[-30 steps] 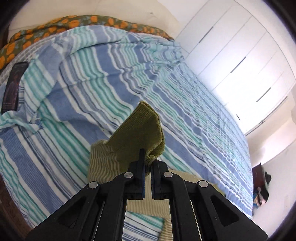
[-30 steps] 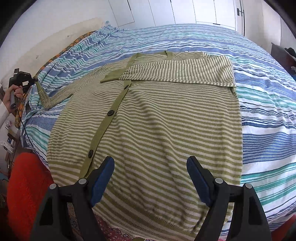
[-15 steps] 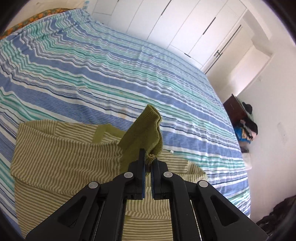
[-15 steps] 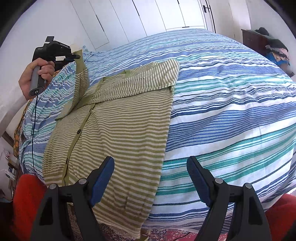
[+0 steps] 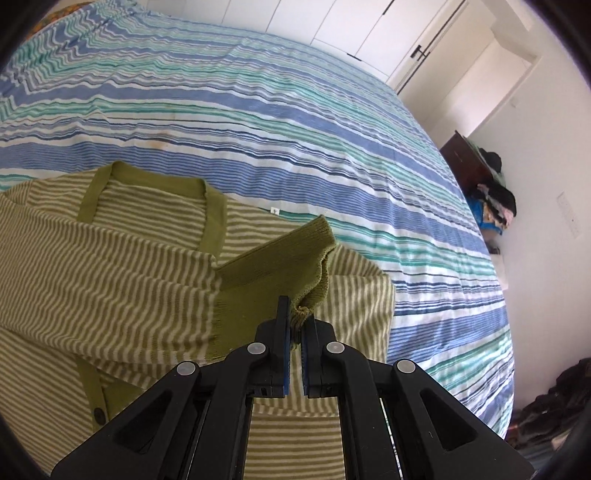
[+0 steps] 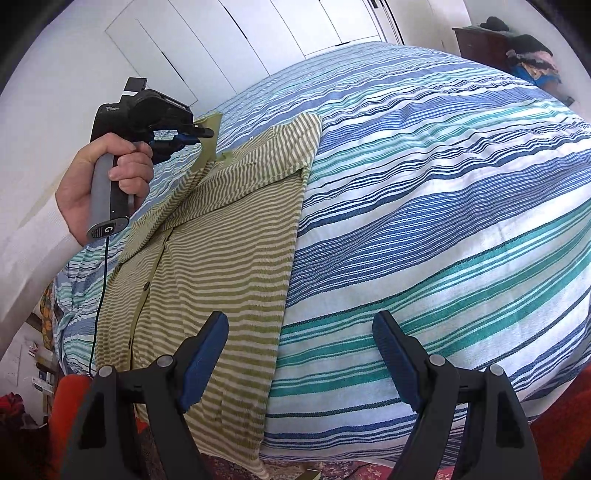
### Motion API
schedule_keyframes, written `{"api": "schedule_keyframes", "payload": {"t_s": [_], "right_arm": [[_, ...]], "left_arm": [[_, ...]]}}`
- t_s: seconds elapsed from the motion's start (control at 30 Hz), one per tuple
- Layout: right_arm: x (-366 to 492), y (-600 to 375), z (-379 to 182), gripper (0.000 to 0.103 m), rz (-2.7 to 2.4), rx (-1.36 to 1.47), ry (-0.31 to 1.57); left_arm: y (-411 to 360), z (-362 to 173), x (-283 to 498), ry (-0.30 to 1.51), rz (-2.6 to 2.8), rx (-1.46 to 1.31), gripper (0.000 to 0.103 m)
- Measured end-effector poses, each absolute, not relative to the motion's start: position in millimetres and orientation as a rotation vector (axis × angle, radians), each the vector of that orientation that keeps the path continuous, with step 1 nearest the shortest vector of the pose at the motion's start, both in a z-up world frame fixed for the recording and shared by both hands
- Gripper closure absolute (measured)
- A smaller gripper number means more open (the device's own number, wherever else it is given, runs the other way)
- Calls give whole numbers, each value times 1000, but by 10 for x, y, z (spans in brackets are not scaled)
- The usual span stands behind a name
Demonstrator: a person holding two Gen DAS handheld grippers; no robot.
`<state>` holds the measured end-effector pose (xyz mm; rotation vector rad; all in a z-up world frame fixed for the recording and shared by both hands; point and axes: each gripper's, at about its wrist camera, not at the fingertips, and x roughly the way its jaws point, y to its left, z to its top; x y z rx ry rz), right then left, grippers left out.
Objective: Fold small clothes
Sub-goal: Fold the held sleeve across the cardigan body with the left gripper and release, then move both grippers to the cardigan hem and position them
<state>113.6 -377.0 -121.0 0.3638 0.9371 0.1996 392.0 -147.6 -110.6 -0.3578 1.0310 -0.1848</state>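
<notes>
A green-and-white striped cardigan (image 6: 229, 236) lies flat on the bed, buttons up, with one sleeve folded across its chest. My left gripper (image 5: 294, 325) is shut on the plain green cuff (image 5: 288, 266) of the other sleeve and holds it above the cardigan's chest (image 5: 110, 266). In the right wrist view a hand grips that left gripper (image 6: 201, 134) over the collar end, the sleeve hanging from it. My right gripper (image 6: 299, 358) is open with nothing between its fingers, over the cardigan's hem edge near the bed's front.
The blue, teal and white striped bedspread (image 6: 443, 184) covers the bed (image 5: 295, 122). White wardrobe doors (image 5: 332, 18) stand behind it. A dark cabinet with piled clothes (image 5: 487, 184) is at the right. Something red (image 6: 70, 398) sits at the bed's near edge.
My left gripper has carried the cuff from beside the bed's left edge across over the cardigan's chest, dragging the sleeve with it. The right gripper's view has swung toward the bed's right side.
</notes>
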Motion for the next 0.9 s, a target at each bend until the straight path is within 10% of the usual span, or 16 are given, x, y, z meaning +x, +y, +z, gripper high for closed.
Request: {"api": "schedule_keyframes", "payload": {"t_s": [0.07,0.13,0.2,0.6,0.9], "right_arm": [[1139,-3762,-1229,23,197,365,942],[1151,-3768,-1243,23,193,366,947],[1157,-3759,-1245,23,189,362,948],[1209,-3735,-1050,23,170,322,904],[1383,-3162,-1050,23,285,136,970]], "left_arm": [[-1590,-1194,3908,1054,-167,-296,97],[-1741,-1308,3859,1112,-182,-222,51],[-1873,-1343,3716,1128,-213,-141,26],[-201,-1029,2570,1021,-130,-57,17],[631,-1821,1447,1190,-4,-55,17]]}}
